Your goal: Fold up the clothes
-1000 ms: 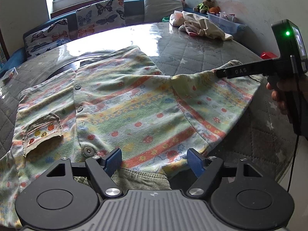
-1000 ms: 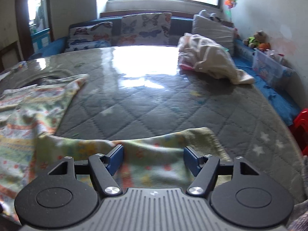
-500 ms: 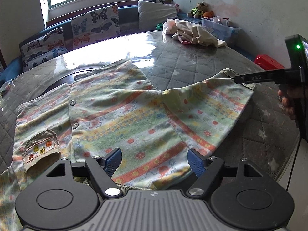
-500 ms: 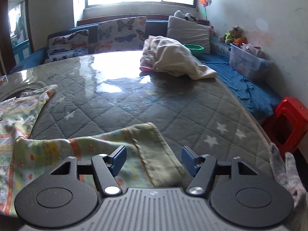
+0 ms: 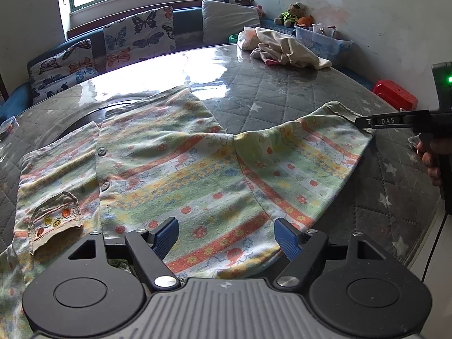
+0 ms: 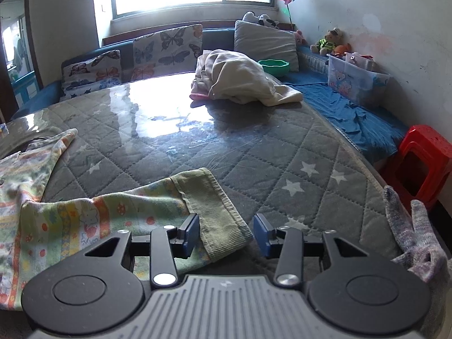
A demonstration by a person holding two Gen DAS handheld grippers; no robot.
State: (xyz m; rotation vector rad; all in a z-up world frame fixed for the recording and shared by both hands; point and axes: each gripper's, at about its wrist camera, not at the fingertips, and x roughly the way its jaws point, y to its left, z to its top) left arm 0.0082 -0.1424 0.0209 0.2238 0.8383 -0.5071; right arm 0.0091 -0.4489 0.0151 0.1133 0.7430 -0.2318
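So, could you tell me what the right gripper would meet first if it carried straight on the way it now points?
Most likely the olive ribbed cuff of the sleeve, which already lies between the closing jaws of the right gripper; beyond it is the quilted table cover.

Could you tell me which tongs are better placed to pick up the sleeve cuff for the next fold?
Right. The right tongs are closing around the green ribbed cuff, which lies between the pads. The left tongs sit open over the striped shirt body, far from the cuff.
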